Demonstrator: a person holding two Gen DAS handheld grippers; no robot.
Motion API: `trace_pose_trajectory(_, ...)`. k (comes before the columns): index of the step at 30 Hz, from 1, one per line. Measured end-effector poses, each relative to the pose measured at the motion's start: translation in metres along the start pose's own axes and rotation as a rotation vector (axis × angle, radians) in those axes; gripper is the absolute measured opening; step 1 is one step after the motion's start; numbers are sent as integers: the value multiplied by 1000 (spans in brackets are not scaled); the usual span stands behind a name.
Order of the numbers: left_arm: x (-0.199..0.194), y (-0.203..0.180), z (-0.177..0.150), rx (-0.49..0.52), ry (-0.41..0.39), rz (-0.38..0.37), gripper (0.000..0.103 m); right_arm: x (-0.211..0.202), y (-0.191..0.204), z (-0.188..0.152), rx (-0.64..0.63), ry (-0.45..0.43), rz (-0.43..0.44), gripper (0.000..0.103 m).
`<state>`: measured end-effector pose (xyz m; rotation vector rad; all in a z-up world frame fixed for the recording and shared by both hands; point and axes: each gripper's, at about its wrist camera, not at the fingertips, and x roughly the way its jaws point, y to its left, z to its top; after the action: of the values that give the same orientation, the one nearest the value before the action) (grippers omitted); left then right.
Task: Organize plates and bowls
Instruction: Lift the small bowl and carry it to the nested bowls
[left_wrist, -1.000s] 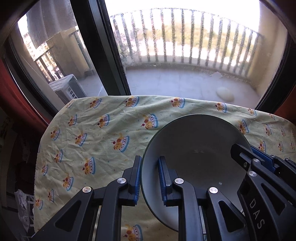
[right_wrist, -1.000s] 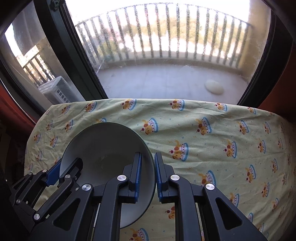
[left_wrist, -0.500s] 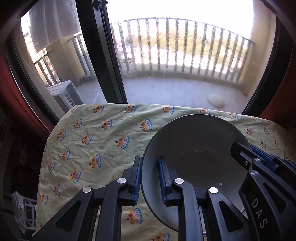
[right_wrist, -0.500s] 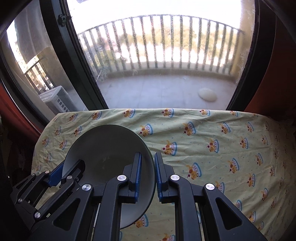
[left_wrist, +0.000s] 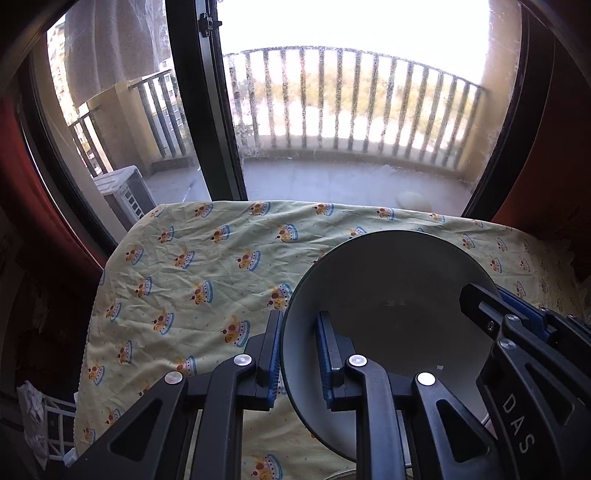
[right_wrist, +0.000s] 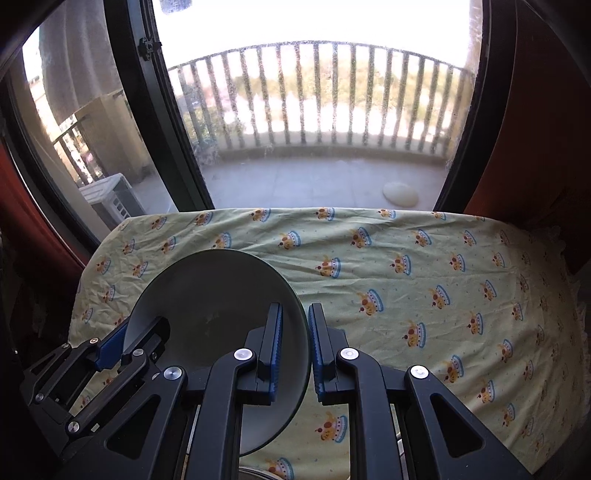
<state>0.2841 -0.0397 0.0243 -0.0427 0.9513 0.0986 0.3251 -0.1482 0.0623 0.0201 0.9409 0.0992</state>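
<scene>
Left wrist: left gripper (left_wrist: 298, 354) and right gripper (left_wrist: 517, 314) clamp plate (left_wrist: 388, 288).

Around the plate (left_wrist: 388, 295), the tablecloth (right_wrist: 424, 288) lies bare on every visible side. The window frame (left_wrist: 207, 122) bounds passage beyond the cloth's far edge.

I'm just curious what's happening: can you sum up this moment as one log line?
left gripper: shut on plate rim | right gripper: shut on opposite rim | plate: held above tablecloth
</scene>
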Motion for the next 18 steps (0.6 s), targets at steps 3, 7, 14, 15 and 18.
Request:
trace_pose_trajectory(3, -11, 1, -8, 2, -5, -23, 15, -15, 2, -11, 23, -10, -16, 18)
trace_pose_trajectory(7, -26, 4, -20, 12, -22, -36, 15, -33, 4, -25, 46, -17, -28, 18)
trace_pose_trajectory(14, -43, 7, -48, 23, 3, -78, 15, -58, 6, -53, 74, -24, -56, 18)
trace_pose_trajectory(15, -45, 8, -52, 24, 5, -83, 15, -61, 6, -58, 78, -23, -59, 18)
trace_pose_trajectory(18, -52, 10, -63, 37, 6, -95, 15, -69, 8, -71, 91, -17, -62, 18)
